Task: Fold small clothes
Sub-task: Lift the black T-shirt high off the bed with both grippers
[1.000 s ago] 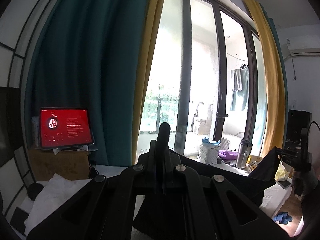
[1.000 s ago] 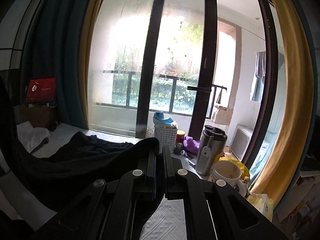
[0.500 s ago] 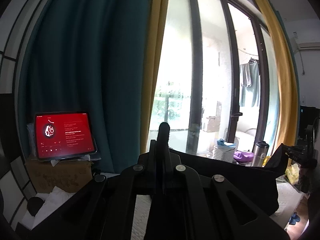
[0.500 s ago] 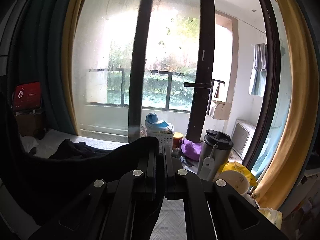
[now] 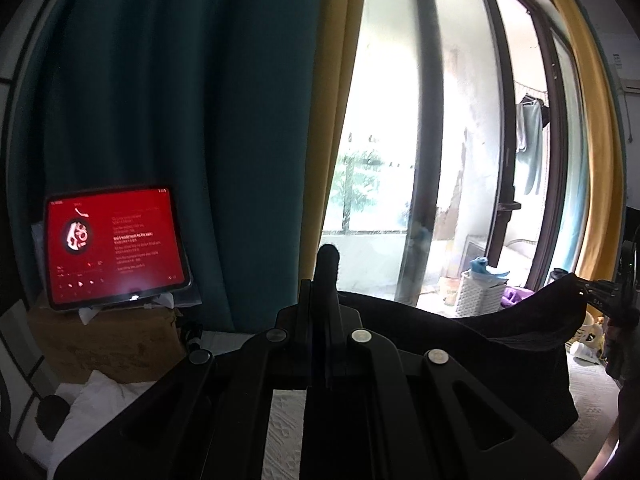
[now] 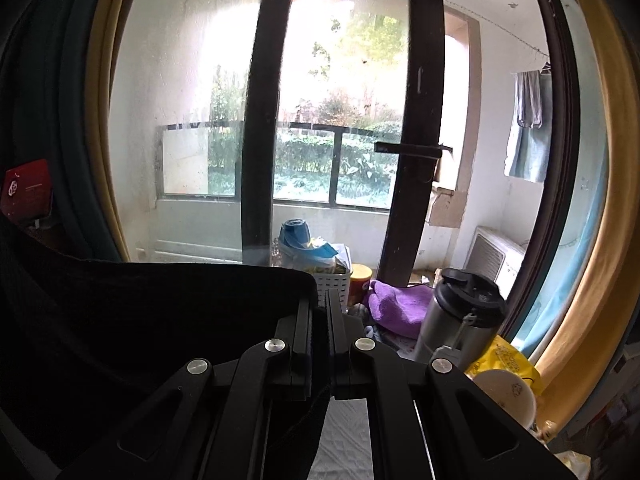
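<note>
Between the two hands a black garment (image 5: 460,344) is stretched in the air, its long axis running from one pair of tongs to the other. The left tongs (image 5: 326,280) are seen pinched shut on one upper corner, a tuft of cloth standing up above the tips; the right tongs (image 6: 320,312) are likewise clamped on the opposite corner, and they also show at the far right edge of the left view. The cloth hangs below this taut top edge, above a white textured bedspread (image 5: 284,432) that shows under the fingers. Neither hand is nearer, since both hold it; the next move is judged to depend on keeping that edge level while the garment is laid down on the bedspread for folding.
</note>
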`<move>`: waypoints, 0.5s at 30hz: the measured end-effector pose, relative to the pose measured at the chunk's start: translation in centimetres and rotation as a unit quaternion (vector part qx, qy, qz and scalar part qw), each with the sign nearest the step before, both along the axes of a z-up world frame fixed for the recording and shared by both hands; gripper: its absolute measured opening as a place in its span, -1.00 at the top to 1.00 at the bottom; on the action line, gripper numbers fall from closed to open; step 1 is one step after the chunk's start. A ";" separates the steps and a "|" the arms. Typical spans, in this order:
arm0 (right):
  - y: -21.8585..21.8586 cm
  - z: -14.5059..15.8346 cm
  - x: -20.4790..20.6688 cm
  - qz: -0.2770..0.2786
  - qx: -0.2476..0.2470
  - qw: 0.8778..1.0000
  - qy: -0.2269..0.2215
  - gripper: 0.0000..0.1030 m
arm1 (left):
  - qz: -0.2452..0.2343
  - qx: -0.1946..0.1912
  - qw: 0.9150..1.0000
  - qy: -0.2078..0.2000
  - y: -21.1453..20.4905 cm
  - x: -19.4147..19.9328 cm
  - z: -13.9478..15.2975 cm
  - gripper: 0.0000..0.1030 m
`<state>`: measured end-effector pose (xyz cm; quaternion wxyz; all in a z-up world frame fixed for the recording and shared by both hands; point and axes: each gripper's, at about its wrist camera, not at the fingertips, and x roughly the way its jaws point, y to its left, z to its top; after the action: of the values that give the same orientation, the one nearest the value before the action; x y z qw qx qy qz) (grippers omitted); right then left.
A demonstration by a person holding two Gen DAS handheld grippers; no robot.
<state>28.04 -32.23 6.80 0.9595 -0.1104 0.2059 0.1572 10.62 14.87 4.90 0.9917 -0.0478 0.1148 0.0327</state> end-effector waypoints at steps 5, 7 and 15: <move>1.0 -1.3 3.1 0.004 -0.008 1.000 0.016 0.90 | 0.001 -0.003 1.000 0.025 0.7 3.3 -1.7 0.95; 1.6 -1.9 4.4 0.006 -0.012 1.000 0.022 0.90 | 0.001 -0.003 0.999 0.032 1.0 4.5 -2.3 0.95; 3.9 -5.4 10.9 0.016 -0.032 0.997 0.064 0.90 | -0.006 0.006 0.997 0.081 2.5 11.0 -5.0 0.95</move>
<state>38.92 -28.37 1.38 0.9377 -0.1343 0.2704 0.1721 21.64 17.38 -0.07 0.9797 -0.0379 0.1945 0.0316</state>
